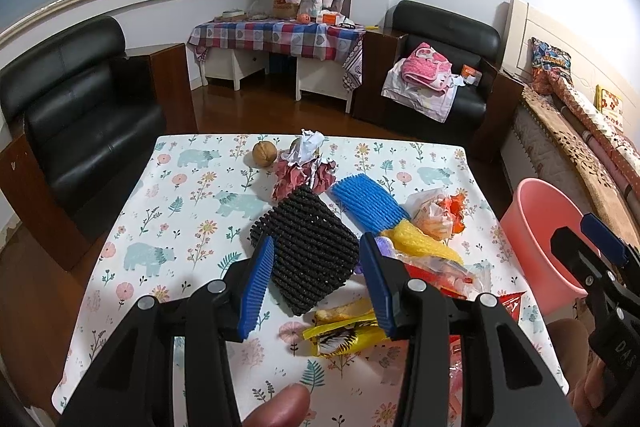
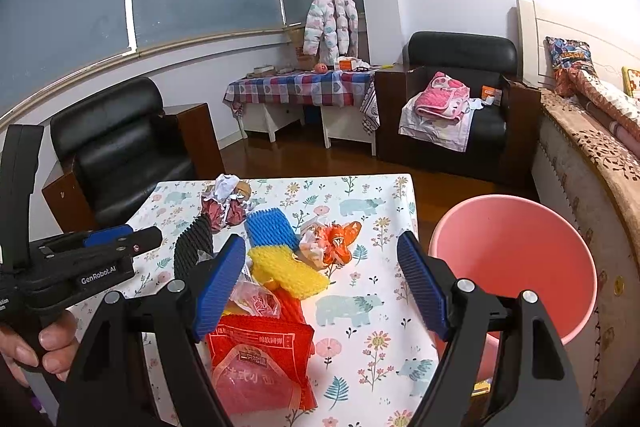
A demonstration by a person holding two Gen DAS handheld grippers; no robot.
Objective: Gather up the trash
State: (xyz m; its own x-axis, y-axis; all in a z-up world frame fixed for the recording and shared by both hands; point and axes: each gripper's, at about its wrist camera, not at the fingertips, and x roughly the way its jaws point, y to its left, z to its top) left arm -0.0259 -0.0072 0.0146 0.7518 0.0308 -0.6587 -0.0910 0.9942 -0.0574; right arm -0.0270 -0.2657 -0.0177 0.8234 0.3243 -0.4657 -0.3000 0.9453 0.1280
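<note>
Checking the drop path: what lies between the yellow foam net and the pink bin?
In the right wrist view, only bare tablecloth lies between the yellow foam net and the pink bin.

Trash-strewn table [image 1: 168, 211] with floral cloth

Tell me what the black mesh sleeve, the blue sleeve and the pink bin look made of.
Black mesh sleeve: likely soft foam netting, matte, with an open ribbed lattice. Blue sleeve: apparently the same foam net, with a ridged surface. Pink bin: probably moulded plastic, with smooth, slightly glossy walls.
</note>
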